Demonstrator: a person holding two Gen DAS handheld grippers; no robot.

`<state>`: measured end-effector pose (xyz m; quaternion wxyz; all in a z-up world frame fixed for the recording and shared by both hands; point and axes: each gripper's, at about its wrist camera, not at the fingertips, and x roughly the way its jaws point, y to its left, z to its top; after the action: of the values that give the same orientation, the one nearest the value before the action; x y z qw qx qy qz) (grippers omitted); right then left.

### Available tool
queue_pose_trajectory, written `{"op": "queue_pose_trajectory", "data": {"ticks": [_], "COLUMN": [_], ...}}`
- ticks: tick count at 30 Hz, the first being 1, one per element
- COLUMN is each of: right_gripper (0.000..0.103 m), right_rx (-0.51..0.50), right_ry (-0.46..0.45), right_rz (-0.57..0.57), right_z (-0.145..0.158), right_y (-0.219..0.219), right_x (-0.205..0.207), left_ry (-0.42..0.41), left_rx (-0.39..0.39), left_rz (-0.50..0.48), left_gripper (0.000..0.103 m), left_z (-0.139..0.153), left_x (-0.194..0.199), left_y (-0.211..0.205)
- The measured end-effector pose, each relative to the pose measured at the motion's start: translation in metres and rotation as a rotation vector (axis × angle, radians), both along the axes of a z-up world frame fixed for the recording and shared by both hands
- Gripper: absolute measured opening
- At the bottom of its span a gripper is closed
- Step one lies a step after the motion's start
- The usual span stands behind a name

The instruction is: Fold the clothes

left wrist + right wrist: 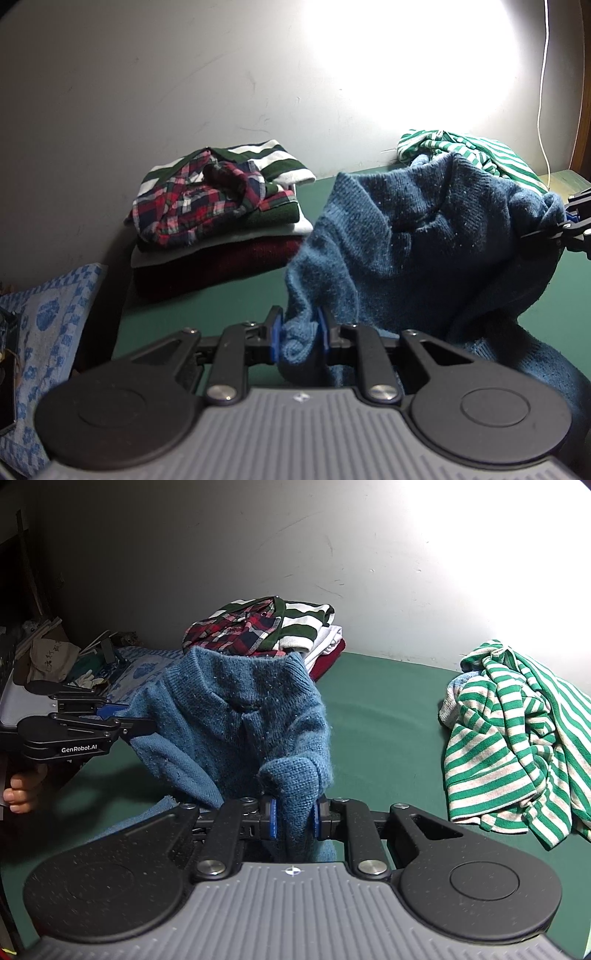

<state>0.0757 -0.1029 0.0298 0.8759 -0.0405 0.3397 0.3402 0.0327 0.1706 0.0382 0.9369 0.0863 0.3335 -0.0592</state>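
A blue knitted sweater [424, 229] hangs between both grippers above the green table [207, 306]. My left gripper [300, 336] is shut on a bunched edge of it, blue pads pressing the knit. In the right wrist view the same sweater [240, 716] drapes with its collar up, and my right gripper [293, 818] is shut on another bunched part. The left gripper [122, 716] shows at the left there, held by a hand [22, 790]. The right gripper [569, 221] appears at the right edge of the left wrist view.
A stack of folded clothes [218, 206], plaid and striped on top, sits at the back by the wall [110, 92]. A crumpled green-and-white striped garment [513, 738] lies on the table's right side. A blue patterned cloth [48, 332] and clutter [55, 657] lie off the left edge.
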Motion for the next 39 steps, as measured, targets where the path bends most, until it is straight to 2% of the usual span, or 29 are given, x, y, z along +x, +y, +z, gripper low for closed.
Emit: {"op": "queue_pose_trajectory", "data": {"ticks": [15,21,23,25,28,32,33,34,36,39], "right_gripper": [0.018,0.018,0.018,0.018,0.018,0.018,0.018,0.018,0.018,0.018], "right_rx": [-0.004,-0.003,-0.001,0.001,0.003,-0.012,-0.016,-0.021,-0.026,-0.026], "right_ry": [0.0,0.0,0.002,0.004,0.003,0.001,0.001,0.0,-0.001,0.001], "right_rz": [0.008,0.009,0.007,0.005,0.007,0.006,0.006,0.006,0.004,0.003], "right_z": [-0.002,-0.002,-0.002,-0.002,-0.002,-0.007,-0.009,-0.011,-0.014,-0.017], "right_y": [-0.005,-0.009,-0.011,-0.012,-0.012,-0.009,-0.008,-0.007,-0.006,-0.006], "right_x": [-0.009,-0.013,-0.014,-0.016,-0.019,-0.023,-0.023,-0.024,-0.025,-0.025], "left_ry": [-0.002,-0.031,-0.039,-0.051,-0.058,-0.023,-0.009,0.003,0.016,0.029], "left_rx": [-0.04,-0.049,-0.047,-0.045,-0.049,-0.035,-0.034,-0.036,-0.043,-0.058], "left_rz": [0.004,0.008,0.009,0.011,0.009,0.002,-0.002,-0.003,-0.01,-0.023], "left_gripper": [0.019,0.019,0.017,0.006,0.007,0.007,0.009,0.017,0.02,0.031], "left_z": [-0.003,0.007,0.01,0.013,0.016,0.007,0.003,0.0,-0.004,-0.009], "left_x": [-0.015,-0.025,-0.028,-0.03,-0.033,-0.029,-0.028,-0.026,-0.023,-0.012], "left_y": [0.009,0.012,0.011,0.011,0.011,0.007,0.006,0.006,0.007,0.011]}}
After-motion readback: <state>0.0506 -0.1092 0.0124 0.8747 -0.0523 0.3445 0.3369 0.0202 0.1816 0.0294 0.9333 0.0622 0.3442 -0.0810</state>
